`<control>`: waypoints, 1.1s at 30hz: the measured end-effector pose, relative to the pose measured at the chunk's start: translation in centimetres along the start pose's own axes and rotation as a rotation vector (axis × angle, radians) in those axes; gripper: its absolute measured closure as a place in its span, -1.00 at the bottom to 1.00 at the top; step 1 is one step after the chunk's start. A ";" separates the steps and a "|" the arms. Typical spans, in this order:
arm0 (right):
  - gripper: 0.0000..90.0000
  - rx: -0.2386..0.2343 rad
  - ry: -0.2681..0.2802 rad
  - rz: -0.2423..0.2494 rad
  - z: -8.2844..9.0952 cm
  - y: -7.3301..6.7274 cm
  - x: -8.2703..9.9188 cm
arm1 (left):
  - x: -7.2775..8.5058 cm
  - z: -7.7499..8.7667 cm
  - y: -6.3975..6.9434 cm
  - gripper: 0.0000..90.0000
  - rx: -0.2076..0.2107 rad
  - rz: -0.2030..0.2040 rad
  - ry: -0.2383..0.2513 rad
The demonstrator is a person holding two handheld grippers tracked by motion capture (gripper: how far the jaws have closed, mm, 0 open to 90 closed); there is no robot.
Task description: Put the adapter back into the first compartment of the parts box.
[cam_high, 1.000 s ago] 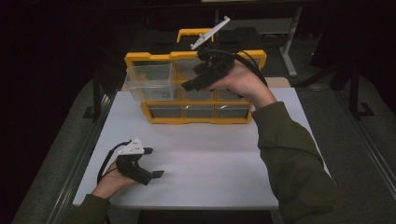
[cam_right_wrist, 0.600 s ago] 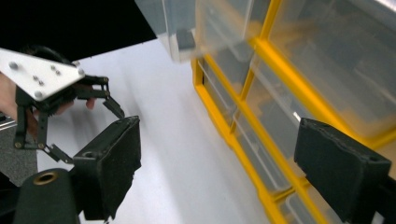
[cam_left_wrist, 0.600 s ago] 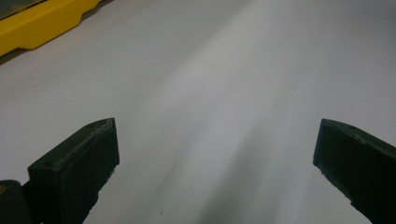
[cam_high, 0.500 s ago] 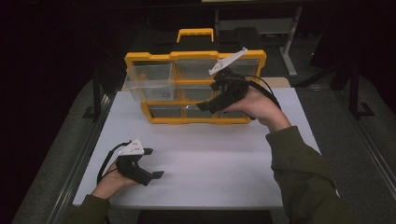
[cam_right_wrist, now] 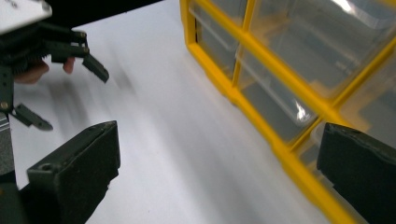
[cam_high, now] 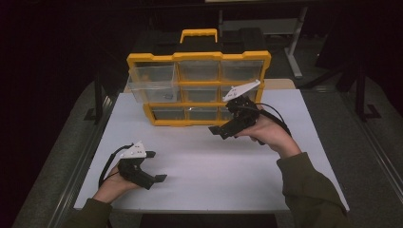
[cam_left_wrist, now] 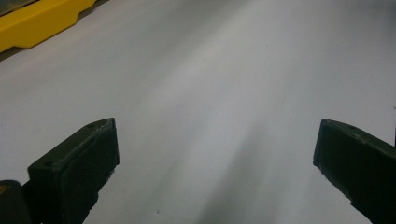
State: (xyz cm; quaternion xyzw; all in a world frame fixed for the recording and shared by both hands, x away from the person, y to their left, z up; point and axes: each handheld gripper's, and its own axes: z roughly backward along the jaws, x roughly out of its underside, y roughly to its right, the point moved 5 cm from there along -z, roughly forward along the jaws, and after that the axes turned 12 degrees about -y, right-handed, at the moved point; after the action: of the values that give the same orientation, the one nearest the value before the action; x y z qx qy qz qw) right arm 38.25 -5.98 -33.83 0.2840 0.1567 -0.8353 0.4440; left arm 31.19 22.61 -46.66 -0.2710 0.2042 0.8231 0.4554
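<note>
Yellow drawer cabinet: handle visible from high view; right gripper just released, empty; left gripper spread.

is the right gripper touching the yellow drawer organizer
Apart. In the right gripper view, the right gripper has wide-open, empty jaws, and white table shows between them and the yellow drawer organizer.

- One organiser, yellow, with one handle on top.
- Nine clear drawers in it, three rows of three; one, the top-left drawer, stands pulled out.
- Two grippers: left gripper, right gripper.
- One white table.
</note>
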 end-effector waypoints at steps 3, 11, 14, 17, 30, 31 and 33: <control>-1.00 -0.005 0.001 -0.018 -0.6 -0.1 1.4 | 0.0 0.0 0.0 -1.00 -0.001 0.001 0.002; -1.00 0.008 0.005 -0.051 -1.9 -0.2 5.2 | 0.0 -0.1 0.1 -1.00 0.002 -0.003 -0.002; -1.00 0.014 0.013 -0.064 -2.2 -0.1 6.5 | 0.0 -0.1 0.1 -1.00 0.002 -0.004 -0.003; -1.00 0.012 0.016 -0.079 -2.5 -0.1 7.6 | 0.0 -0.1 0.1 -1.00 0.002 -0.006 -0.003; -1.00 0.045 0.057 -0.139 -2.9 0.0 12.7 | -0.1 -0.3 0.4 -1.00 0.005 -0.015 -0.001; -1.00 0.043 0.061 -0.148 -2.9 0.0 13.1 | -0.1 -0.2 0.4 -1.00 0.005 -0.015 -0.001; -1.00 0.046 0.072 -0.162 -2.8 0.0 14.1 | -0.1 -0.2 0.5 -1.00 0.005 -0.015 0.001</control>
State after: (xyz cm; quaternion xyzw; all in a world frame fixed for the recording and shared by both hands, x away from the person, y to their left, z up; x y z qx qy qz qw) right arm 32.91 -13.68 -44.69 0.3102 0.1760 -0.8611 0.3623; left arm 30.91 22.18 -46.74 -0.2718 0.2046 0.8189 0.4622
